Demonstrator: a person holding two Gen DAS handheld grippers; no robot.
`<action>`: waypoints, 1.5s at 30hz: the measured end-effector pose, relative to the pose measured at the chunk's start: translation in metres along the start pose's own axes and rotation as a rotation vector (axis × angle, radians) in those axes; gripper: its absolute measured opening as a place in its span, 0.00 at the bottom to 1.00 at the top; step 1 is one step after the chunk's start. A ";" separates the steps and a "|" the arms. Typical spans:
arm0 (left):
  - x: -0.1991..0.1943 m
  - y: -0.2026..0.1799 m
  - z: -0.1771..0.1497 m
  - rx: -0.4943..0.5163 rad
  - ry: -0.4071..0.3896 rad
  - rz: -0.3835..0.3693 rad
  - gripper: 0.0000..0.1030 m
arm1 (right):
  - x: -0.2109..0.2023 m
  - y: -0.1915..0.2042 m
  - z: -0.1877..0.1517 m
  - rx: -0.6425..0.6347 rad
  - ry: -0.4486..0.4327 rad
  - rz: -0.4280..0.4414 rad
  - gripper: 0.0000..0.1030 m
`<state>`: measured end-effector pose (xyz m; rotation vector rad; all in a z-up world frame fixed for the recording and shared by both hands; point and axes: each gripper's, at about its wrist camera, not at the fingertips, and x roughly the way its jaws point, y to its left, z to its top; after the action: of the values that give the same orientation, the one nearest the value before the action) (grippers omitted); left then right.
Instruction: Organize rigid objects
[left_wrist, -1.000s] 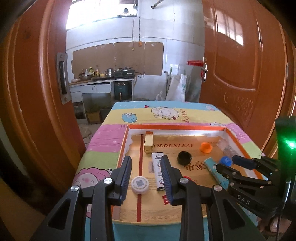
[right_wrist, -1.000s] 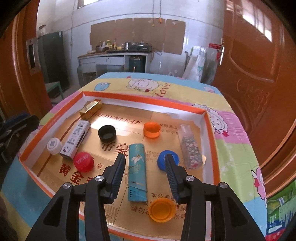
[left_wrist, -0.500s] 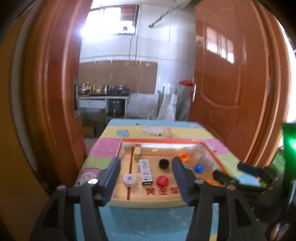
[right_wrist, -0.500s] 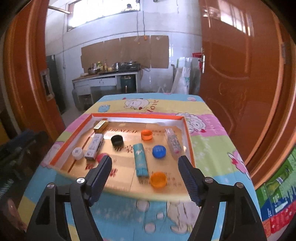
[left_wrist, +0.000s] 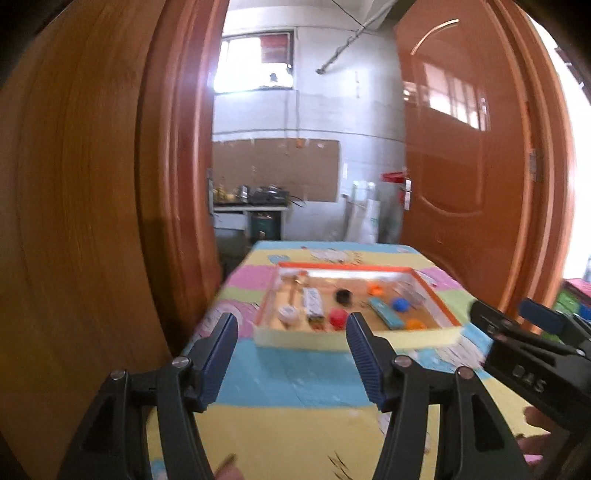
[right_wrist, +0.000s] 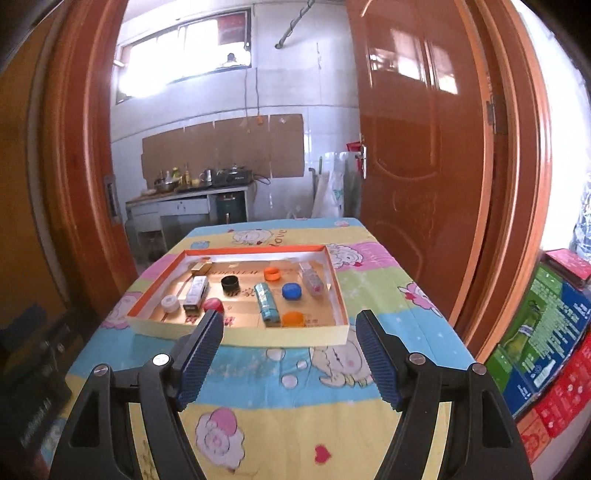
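Now both grippers hang released above the cartoon-printed tablecloth (right_wrist: 295, 373), nothing between their ribbed blue pads.
Left gripper (left_wrist: 291, 354) and right gripper (right_wrist: 290, 354) stand near the shallow orange-rimmed cardboard tray (right_wrist: 236, 334); round plastic caps, small boxes and a teal tube (right_wrist: 266, 303) lie inside, with free cloth around.

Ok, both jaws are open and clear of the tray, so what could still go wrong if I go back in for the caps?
1. The red cap sits close against the white box; jaws closing on it could nudge the box.
2. The near orange cap lies beside the teal tube and near the tray wall, leaving little room.
3. The left wrist view is blurred, so aim from the right gripper view; the left gripper may misjudge.
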<state>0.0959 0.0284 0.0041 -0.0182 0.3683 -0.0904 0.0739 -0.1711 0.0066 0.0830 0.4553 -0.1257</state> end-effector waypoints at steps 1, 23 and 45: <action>-0.004 0.000 -0.002 -0.005 0.005 -0.015 0.59 | -0.006 0.000 -0.003 -0.002 -0.006 -0.005 0.73; -0.046 -0.002 -0.009 -0.019 0.001 -0.007 0.59 | -0.077 0.009 -0.027 -0.039 -0.086 -0.033 0.74; -0.047 -0.010 -0.013 0.007 0.012 0.053 0.59 | -0.087 0.009 -0.031 -0.042 -0.099 0.001 0.74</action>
<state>0.0470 0.0224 0.0091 -0.0008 0.3804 -0.0395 -0.0159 -0.1496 0.0180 0.0352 0.3590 -0.1187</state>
